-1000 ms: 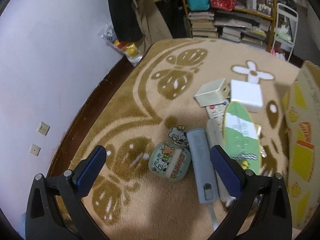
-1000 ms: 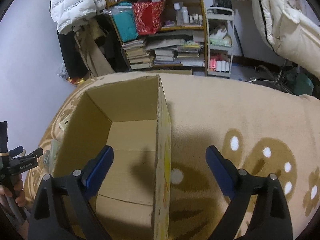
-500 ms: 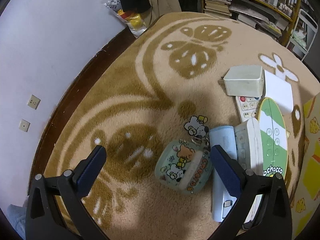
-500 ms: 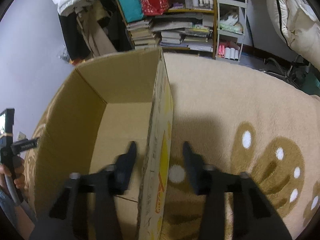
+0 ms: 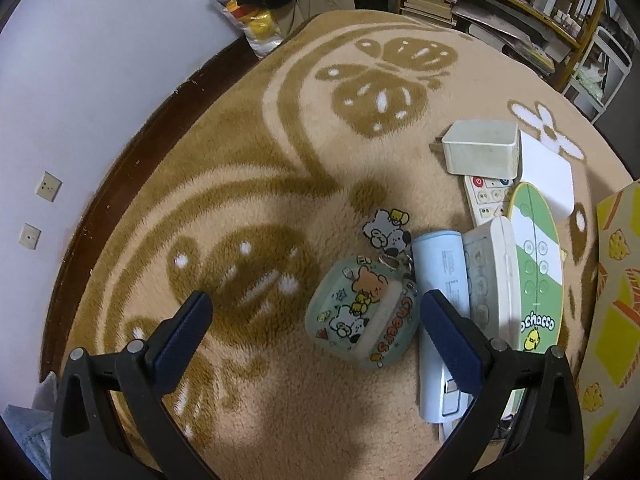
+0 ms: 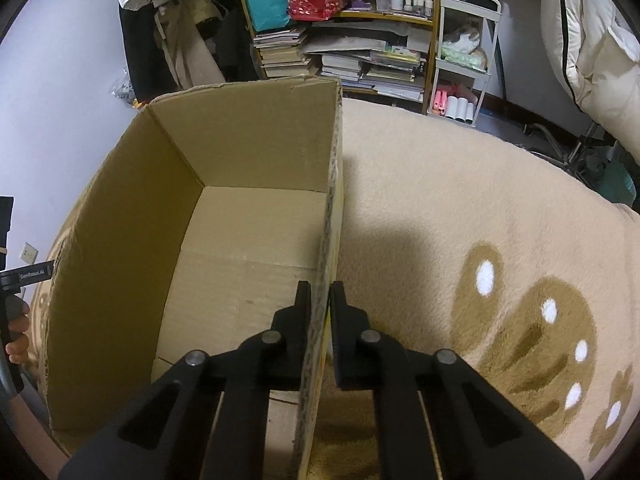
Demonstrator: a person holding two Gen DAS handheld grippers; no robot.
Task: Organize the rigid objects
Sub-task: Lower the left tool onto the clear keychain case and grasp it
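In the left wrist view my left gripper (image 5: 316, 322) is open above the rug, its right finger close beside a green cartoon case (image 5: 362, 318) with a keychain charm (image 5: 386, 228). To the right lie a pale blue tube (image 5: 440, 304), a white remote (image 5: 494, 276), a green oval board (image 5: 534, 264), a small remote (image 5: 486, 198), a cream box (image 5: 480, 152) and a white flat box (image 5: 546, 172). In the right wrist view my right gripper (image 6: 320, 300) is shut on the right wall of the empty cardboard box (image 6: 256, 152).
The cardboard box's yellow printed side (image 5: 612, 304) stands at the right edge of the left view. A purple wall (image 5: 80, 80) and dark baseboard border the rug on the left. Bookshelves (image 6: 360, 40) and a white cart (image 6: 464, 52) stand behind. A hand (image 6: 16, 332) holds the other gripper at left.
My right gripper has closed from open onto the box's right wall. My left gripper has moved forward and lower towards the green case, staying open.
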